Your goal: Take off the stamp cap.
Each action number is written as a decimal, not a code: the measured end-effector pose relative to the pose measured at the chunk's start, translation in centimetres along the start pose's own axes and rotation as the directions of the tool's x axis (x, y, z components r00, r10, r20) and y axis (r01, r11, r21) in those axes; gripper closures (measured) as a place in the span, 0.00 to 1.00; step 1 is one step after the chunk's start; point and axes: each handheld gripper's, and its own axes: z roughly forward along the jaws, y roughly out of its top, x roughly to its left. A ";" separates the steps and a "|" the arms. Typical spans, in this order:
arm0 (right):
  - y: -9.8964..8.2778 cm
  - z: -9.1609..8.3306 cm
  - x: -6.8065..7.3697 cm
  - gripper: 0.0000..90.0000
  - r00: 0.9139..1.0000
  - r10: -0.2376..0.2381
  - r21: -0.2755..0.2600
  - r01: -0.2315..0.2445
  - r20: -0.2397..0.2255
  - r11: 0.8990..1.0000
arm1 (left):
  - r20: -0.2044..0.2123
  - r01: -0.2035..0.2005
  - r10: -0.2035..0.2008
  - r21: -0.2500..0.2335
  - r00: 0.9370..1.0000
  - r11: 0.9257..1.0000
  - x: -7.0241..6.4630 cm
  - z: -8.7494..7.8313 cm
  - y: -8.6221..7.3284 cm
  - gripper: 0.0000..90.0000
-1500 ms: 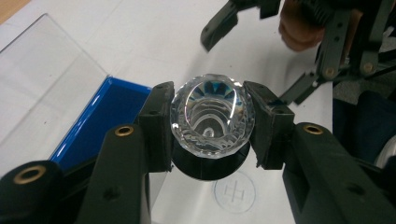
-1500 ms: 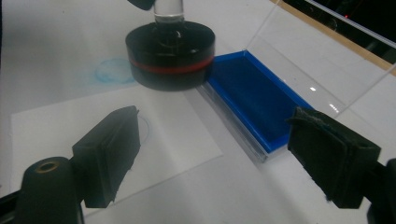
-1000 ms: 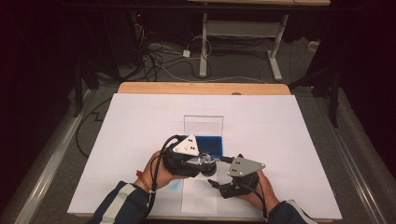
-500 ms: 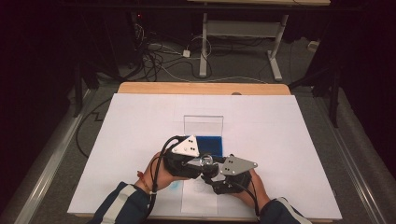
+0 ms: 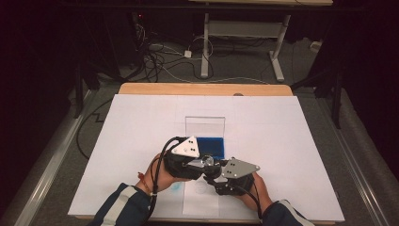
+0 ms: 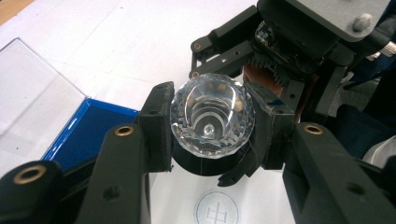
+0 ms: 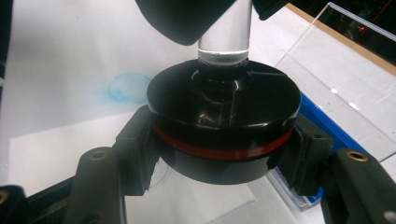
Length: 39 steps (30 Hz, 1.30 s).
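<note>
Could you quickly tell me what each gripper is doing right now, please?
Left gripper: shut on the stamp's clear handle.
Right gripper: jaws have just been closing, now shut on the stamp's black base.

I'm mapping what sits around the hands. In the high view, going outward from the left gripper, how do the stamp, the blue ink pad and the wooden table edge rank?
1. Stamp: held in the left gripper, right at its tips.
2. Blue ink pad: just beyond the gripper, in its open clear case.
3. Wooden table edge: far side, past the white sheet.
</note>
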 end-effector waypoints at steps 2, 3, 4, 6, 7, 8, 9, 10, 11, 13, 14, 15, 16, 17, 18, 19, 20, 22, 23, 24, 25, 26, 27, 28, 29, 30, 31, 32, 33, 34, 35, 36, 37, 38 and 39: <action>0.0 0.0 0.0 0.42 1.000 -0.004 0.008 0.004 0.000 1.000 | -0.001 -0.002 0.002 0.004 1.000 1.000 0.0 0.1 0.0 0.61; 0.0 0.0 0.0 0.42 1.000 -0.013 0.015 0.013 0.007 1.000 | 0.000 -0.003 0.003 0.007 1.000 1.000 0.0 0.1 -0.1 0.61; 0.0 0.0 0.0 0.42 1.000 -0.020 0.021 0.020 0.010 1.000 | 0.001 -0.001 0.001 0.005 1.000 1.000 0.0 0.1 -0.1 0.61; 0.1 0.0 0.1 0.43 1.000 -0.024 0.025 0.024 0.012 0.999 | -0.001 -0.002 0.002 0.003 1.000 1.000 0.0 0.1 -0.1 0.61; 0.1 -0.1 0.1 0.43 0.999 -0.028 0.028 0.027 0.018 0.999 | 0.001 -0.003 0.003 0.000 1.000 1.000 0.0 0.1 -0.1 0.61; 0.1 -0.1 0.1 0.43 1.000 -0.025 0.023 0.025 0.012 0.999 | 0.003 0.002 -0.002 -0.004 1.000 1.000 0.0 0.1 -0.1 0.61; 0.1 -0.1 0.1 0.43 1.000 -0.023 0.022 0.023 0.010 1.000 | 0.003 0.001 -0.001 -0.002 1.000 1.000 0.0 0.1 -0.1 0.61; 0.1 -0.1 0.1 0.43 1.000 -0.026 0.029 0.025 0.011 0.999 | 0.005 0.000 0.000 -0.001 1.000 1.000 0.0 0.2 -0.1 0.61; 0.1 -0.1 0.1 0.43 1.000 -0.026 0.031 0.025 0.007 0.999 | 0.004 0.002 -0.002 -0.005 1.000 1.000 0.0 0.2 -0.1 0.61; 0.1 -0.2 0.0 0.43 1.000 -0.027 0.040 0.027 0.004 0.999 | 0.008 -0.001 0.001 0.000 1.000 1.000 0.0 0.3 -0.1 0.61; 0.1 -0.2 0.1 0.43 1.000 -0.028 0.045 0.028 0.004 0.999 | 0.010 -0.002 0.002 0.002 1.000 1.000 0.0 0.3 -0.1 0.61; 0.1 -0.2 0.1 0.43 1.000 -0.029 0.048 0.029 0.001 0.998 | 0.010 -0.002 0.002 0.002 1.000 1.000 0.0 0.3 -0.2 0.61; 0.1 -0.2 0.1 0.43 0.999 -0.032 0.049 0.032 0.002 0.998 | 0.011 -0.002 0.002 0.003 1.000 1.000 0.0 0.3 -0.2 0.61; 0.2 -0.3 0.1 0.43 0.999 -0.039 0.053 0.038 0.003 0.998 | 0.013 0.000 0.000 -0.001 1.000 1.000 0.0 0.2 -0.2 0.61; 0.2 -0.3 0.0 0.43 0.999 -0.042 0.056 0.042 0.001 0.998 | 0.015 0.005 -0.005 -0.006 1.000 1.000 0.0 0.2 -0.2 0.61; 0.3 -0.4 0.0 0.43 0.999 -0.046 0.057 0.045 0.001 0.997 | 0.018 0.003 -0.003 -0.003 1.000 1.000 0.1 0.2 -0.2 0.61; 0.3 -0.4 0.0 0.43 0.999 -0.045 0.059 0.045 -0.002 0.997 | 0.018 0.002 -0.002 -0.002 1.000 1.000 0.1 0.3 -0.2 0.61; 0.3 -0.4 0.0 0.43 0.999 -0.046 0.068 0.046 -0.001 0.997 | 0.016 -0.001 0.001 0.003 1.000 1.000 0.0 0.4 -0.2 0.61; 0.2 -0.4 0.0 0.43 0.999 -0.048 0.071 0.048 -0.001 0.996 | 0.013 -0.005 0.005 0.001 1.000 1.000 -0.1 0.4 -0.2 0.61; 0.3 -0.4 0.0 0.43 0.999 -0.049 0.073 0.049 0.001 0.996 | 0.012 -0.004 0.004 -0.004 1.000 1.000 -0.1 0.3 -0.2 0.61; 0.3 -0.4 0.0 0.43 0.999 -0.046 0.069 0.046 -0.002 0.997 | 0.012 -0.007 0.007 -0.003 1.000 1.000 -0.1 0.3 -0.2 0.61; 0.3 -0.4 0.0 0.43 0.999 -0.044 0.069 0.044 -0.003 0.997 | 0.009 -0.011 0.011 -0.005 1.000 1.000 -0.2 0.3 -0.1 0.61; 0.2 -0.4 0.0 0.43 0.999 -0.038 0.061 0.039 -0.007 0.997 | 0.008 -0.009 0.010 -0.010 1.000 1.000 -0.2 0.3 -0.1 0.61; 0.2 -0.5 0.0 0.43 0.999 -0.028 0.057 0.029 -0.016 0.998 | 0.005 -0.013 0.013 -0.009 1.000 1.000 -0.3 0.3 -0.1 0.61; 0.2 -0.5 0.0 0.43 1.000 -0.022 0.058 0.023 -0.020 0.998 | 0.000 -0.019 0.019 -0.008 1.000 1.000 -0.4 0.3 -0.1 0.61; 0.2 -0.5 -0.1 0.43 1.000 -0.014 0.059 0.015 -0.022 0.998 | -0.003 -0.020 0.020 -0.016 1.000 1.000 -0.4 0.2 -0.1 0.61; 0.2 -0.5 -0.2 0.43 0.999 0.005 0.053 -0.003 -0.032 0.999 | -0.027 -0.023 0.023 -0.024 0.999 0.999 -0.5 0.0 0.0 0.61; 0.1 -0.5 -0.4 0.43 0.999 0.018 0.062 -0.016 -0.032 0.998 | -0.047 -0.024 0.022 -0.036 0.999 0.999 -0.4 -0.3 0.1 0.61; -0.1 -0.4 -0.4 0.43 0.999 0.031 0.068 -0.029 -0.028 0.997 | -0.035 -0.016 0.014 -0.052 0.999 0.999 -0.3 -0.6 0.1 0.61; -0.3 -0.4 -0.5 0.43 0.999 0.043 0.063 -0.041 -0.033 0.997 | -0.022 -0.004 0.003 -0.062 1.000 0.998 -0.2 -0.9 0.0 0.61; -0.2 -0.4 -0.5 0.43 0.999 0.043 0.063 -0.041 -0.033 0.997 | -0.035 -0.013 0.011 -0.055 0.999 0.998 -0.1 -1.1 0.0 0.61; -0.1 -0.4 -0.3 0.43 0.999 0.029 0.069 -0.028 -0.023 0.997 | -0.039 -0.012 0.010 -0.054 0.999 0.998 -0.1 -1.1 0.0 0.61; 0.0 -0.4 -0.2 0.43 1.000 0.019 0.070 -0.018 -0.019 0.997 | -0.035 -0.008 0.006 -0.058 0.999 0.998 0.0 -1.2 -0.1 0.61; 0.0 -0.3 -0.1 0.43 1.000 0.017 0.074 -0.016 -0.017 0.997 | -0.037 -0.009 0.007 -0.056 0.999 0.998 0.0 -1.2 -0.1 0.61; 0.0 -0.3 -0.1 0.43 1.000 0.005 0.089 -0.004 -0.010 0.996 | -0.043 -0.013 0.011 -0.051 0.999 0.999 0.0 -1.2 -0.1 0.61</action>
